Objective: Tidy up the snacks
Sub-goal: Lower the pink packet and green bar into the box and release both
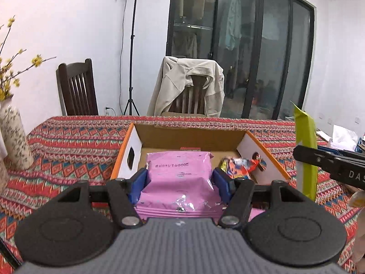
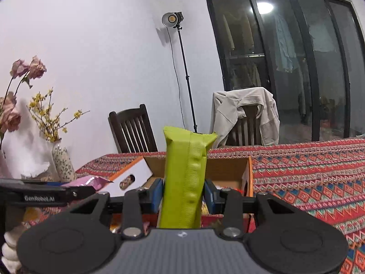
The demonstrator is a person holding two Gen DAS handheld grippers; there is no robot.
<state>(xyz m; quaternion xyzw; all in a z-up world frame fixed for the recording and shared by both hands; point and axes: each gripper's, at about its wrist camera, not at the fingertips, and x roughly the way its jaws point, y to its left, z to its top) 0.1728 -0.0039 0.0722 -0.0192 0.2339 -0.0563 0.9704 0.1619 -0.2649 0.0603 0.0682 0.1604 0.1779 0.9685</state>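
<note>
Left wrist view: the left claw (image 1: 180, 180) clamps a pink snack bag (image 1: 179, 182) above the cardboard box (image 1: 194, 137); the right claw (image 2: 184, 193) grips an upright green packet (image 2: 186, 171).

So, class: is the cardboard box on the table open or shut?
Open. The cardboard box has no lid over it, and its brown inside and a colourful snack packet show from above.
</note>
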